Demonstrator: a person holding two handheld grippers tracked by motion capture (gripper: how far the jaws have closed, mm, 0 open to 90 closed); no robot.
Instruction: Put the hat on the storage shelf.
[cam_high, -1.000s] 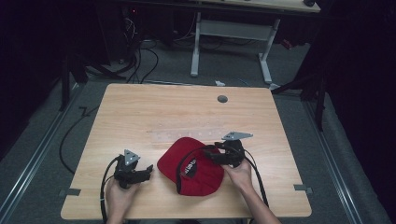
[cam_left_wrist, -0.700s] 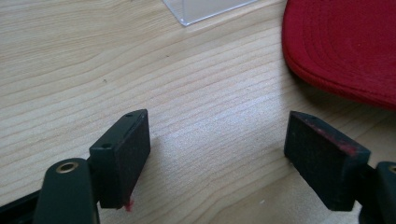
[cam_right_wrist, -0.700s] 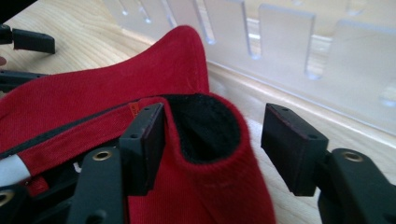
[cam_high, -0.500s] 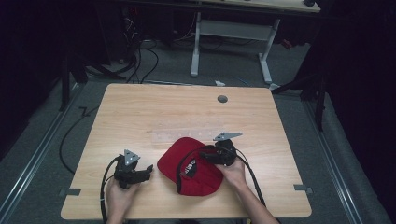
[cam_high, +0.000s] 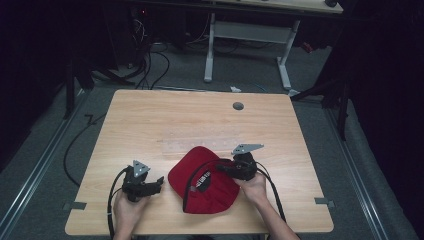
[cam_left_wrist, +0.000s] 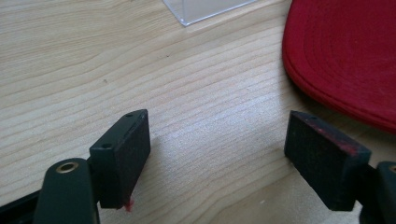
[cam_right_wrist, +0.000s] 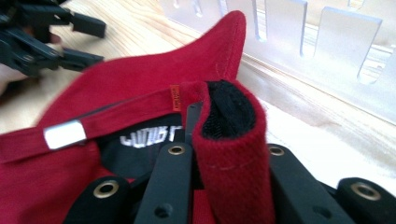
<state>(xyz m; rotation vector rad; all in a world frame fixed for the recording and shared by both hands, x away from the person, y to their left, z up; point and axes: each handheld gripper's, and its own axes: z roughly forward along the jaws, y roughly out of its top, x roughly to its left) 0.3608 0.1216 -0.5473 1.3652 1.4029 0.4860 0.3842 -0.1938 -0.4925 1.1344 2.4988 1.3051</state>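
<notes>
From above, a red cap (cam_high: 202, 186) is lying near the front edge of the counter (cam_high: 200, 117), between the two grippers. The right gripper (cam_high: 224, 168) is reaching over its rim; the left gripper (cam_high: 159, 182) is resting just beside it. Along the left gripper (cam_left_wrist: 217, 154), the jaws are standing spread over bare wood, nothing between them. Along the right gripper (cam_right_wrist: 224, 154), the jaws have just been closing and are pinching a fold of the cap's (cam_right_wrist: 126, 93) rim.

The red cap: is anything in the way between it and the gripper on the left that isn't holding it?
Nothing visible. Bare table lies between the open left gripper and the red cap. The right gripper is shut on the cap's rim.
</notes>
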